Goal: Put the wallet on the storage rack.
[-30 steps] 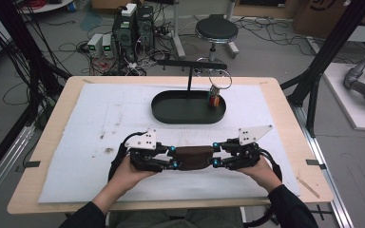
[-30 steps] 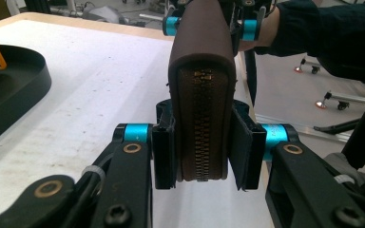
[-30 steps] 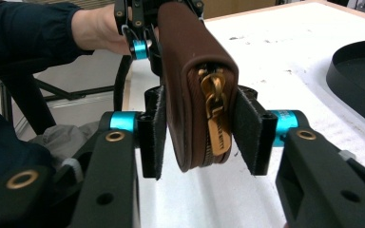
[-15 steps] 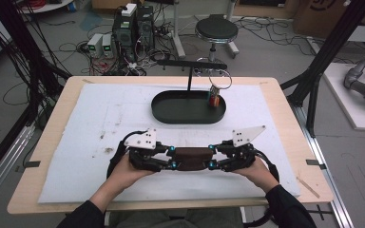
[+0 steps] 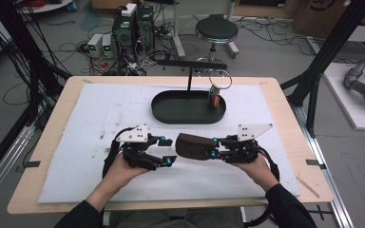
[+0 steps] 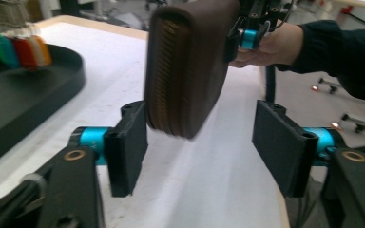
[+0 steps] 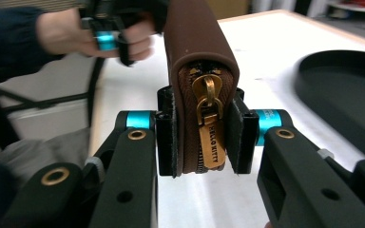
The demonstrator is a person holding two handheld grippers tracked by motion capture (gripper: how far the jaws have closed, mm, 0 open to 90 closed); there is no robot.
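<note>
Table (image 5: 285, 102) with white mat, near edge toward the person: a brown zip wallet (image 5: 195, 146) is held above the mat near the middle of the near edge, well short of the black oval tray (image 5: 171, 111) toward the far edge. Right gripper (image 5: 215, 148): jaws clamped on the wallet's zipper end and just closing further, apparently to carry it alone. Left gripper (image 5: 167, 153): jaws just sprung wide, pads off the wallet, suggesting a handover. The right gripper view shows the gold zipper pull (image 7: 210, 124) between the pads; the left gripper view shows the wallet's far end hanging free between the spread jaws, and coloured tags (image 6: 21, 50) over the tray.
</note>
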